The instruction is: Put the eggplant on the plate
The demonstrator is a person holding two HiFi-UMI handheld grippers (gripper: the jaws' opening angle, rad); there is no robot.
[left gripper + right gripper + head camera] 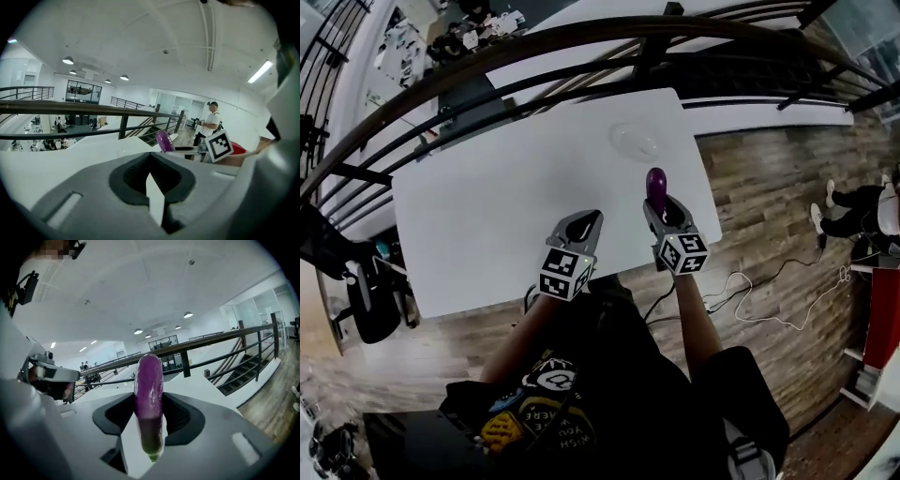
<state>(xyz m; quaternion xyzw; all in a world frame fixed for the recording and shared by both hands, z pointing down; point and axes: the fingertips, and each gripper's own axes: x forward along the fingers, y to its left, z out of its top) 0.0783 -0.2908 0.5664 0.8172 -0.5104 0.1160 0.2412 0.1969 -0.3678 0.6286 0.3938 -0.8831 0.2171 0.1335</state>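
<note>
Clamping the glossy purple eggplant [149,394] by its stem half, the right tongs [660,204] hold it nose-first toward the clear glass plate [619,139] farther along the white desk [497,202], probably for easy lay-down. The left tongs [151,176], together and empty, idle alongside.

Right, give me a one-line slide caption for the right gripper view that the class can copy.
Right gripper shut on a purple eggplant, with a railing behind.
</note>
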